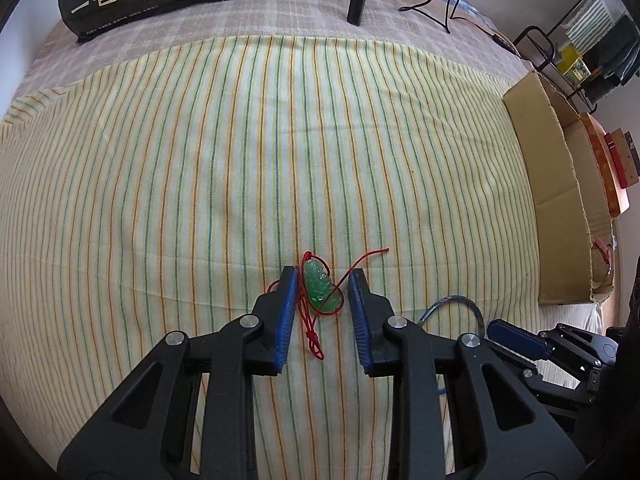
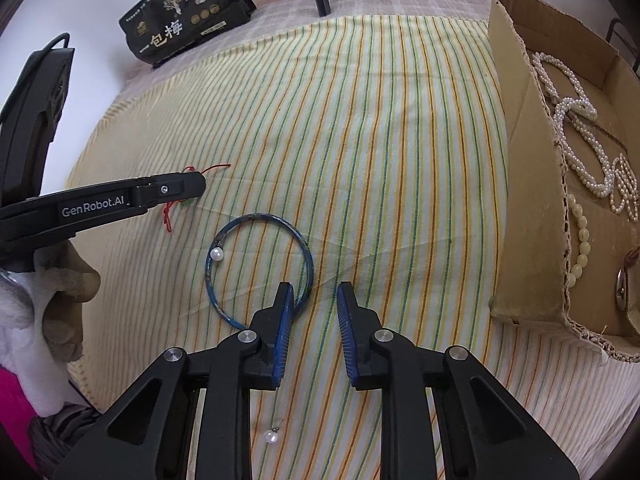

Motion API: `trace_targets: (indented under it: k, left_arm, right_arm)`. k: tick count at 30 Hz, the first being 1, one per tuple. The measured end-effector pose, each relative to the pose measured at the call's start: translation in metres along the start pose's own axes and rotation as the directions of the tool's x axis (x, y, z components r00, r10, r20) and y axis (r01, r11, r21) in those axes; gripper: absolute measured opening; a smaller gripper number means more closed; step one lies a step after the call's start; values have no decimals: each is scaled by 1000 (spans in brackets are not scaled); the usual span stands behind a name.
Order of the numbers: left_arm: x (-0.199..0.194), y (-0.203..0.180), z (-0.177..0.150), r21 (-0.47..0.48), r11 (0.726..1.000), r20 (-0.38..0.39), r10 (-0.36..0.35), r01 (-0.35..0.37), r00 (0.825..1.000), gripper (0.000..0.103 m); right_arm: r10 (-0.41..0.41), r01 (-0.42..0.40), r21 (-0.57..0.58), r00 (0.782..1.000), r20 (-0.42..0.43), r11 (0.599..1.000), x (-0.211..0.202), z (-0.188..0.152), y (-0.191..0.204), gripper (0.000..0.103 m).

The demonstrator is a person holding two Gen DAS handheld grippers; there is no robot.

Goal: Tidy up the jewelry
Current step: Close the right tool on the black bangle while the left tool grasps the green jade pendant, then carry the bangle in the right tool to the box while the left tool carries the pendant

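While right tool (image 2: 312, 292) idles spread near blue bangle (image 2: 260, 264), left tool (image 1: 322, 280) sits spread around green pendant (image 1: 322, 290) on striped sheet (image 1: 200, 160), mid-bed. Pendant long axis runs roughly along fingers. Left nearer, pendant hugging left pad. Box (image 2: 528, 200) at right edge.

Only readable stuff: "一包梅" on the black bag (image 2: 186, 16) up back, and "GenRobot.AI" on the left tongs (image 2: 188, 188) arm.
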State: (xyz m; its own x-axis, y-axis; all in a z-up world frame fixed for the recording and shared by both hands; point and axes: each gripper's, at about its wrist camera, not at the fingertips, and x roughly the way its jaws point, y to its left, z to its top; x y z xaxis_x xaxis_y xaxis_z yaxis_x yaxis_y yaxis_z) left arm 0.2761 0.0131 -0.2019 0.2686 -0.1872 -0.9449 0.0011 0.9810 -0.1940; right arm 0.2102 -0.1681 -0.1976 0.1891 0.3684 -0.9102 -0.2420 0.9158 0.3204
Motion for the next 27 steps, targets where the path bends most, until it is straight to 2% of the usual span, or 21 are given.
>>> trace_targets:
  k: [5,7,13,27]
  left_arm:
    - [3,0,0,17,999,13,27,-28,1000,15]
    - [3,1,0,22,999,17,28,-28,999,15]
    - [-5,5,-2,19,1000,31,18,-19,999,14]
    - [-40,17,-7,-16,1000,100,-20,22,995,14]
  right_arm:
    - [-9,10,-18,1000,4,1000,3,0,4,13]
    - [-6,6,-25,1000,7,1000,4,0,5,8]
    - [34,-33,-24,999,25,999,0,1,7,3]
    - [68,-51,-133,990,127,990,-40,1,41,2]
